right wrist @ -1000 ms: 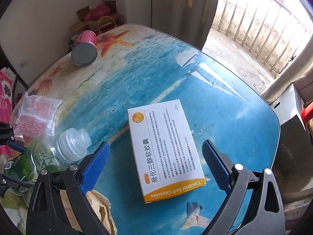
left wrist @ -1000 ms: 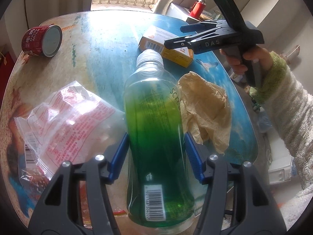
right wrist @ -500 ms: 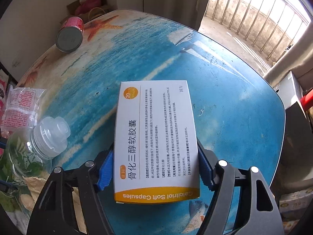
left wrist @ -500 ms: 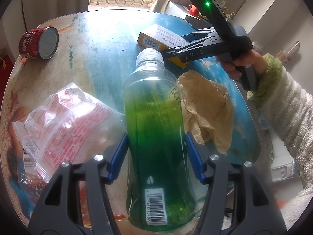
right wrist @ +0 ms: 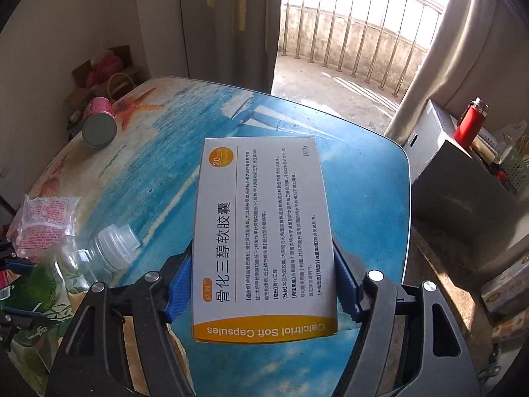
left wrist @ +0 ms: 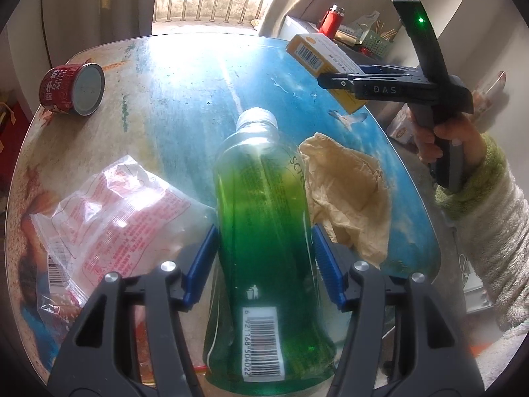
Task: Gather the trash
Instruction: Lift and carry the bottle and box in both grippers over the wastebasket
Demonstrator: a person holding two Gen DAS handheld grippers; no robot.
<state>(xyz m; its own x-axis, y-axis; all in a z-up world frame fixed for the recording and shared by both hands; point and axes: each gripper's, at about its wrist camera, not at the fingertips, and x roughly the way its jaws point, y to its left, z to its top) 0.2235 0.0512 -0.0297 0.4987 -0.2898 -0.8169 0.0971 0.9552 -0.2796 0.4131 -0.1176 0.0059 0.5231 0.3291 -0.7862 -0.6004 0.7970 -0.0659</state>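
Note:
My left gripper (left wrist: pixel 264 264) is shut on a clear bottle of green liquid (left wrist: pixel 264 231), cap pointing away, over the table. My right gripper (right wrist: pixel 263 281) is shut on a white and orange capsule box (right wrist: pixel 261 225) and holds it lifted above the table; the box also shows in the left wrist view (left wrist: pixel 325 61), gripped at the right. A crumpled tan paper (left wrist: pixel 347 192) lies right of the bottle. A clear plastic bag with red print (left wrist: pixel 109 211) lies left of it. A red can (left wrist: pixel 71 89) lies on its side at the far left.
The table (right wrist: pixel 363 172) has a blue sea print and rounded edges. A grey box with a red lighter (right wrist: pixel 471 120) on it stands off the table's right side. A cardboard box with a pink bag (right wrist: pixel 102 69) sits on the floor behind the can.
My right gripper closed on the capsule box and lifted it off the table. The left gripper kept its hold on the bottle and raised it slightly.

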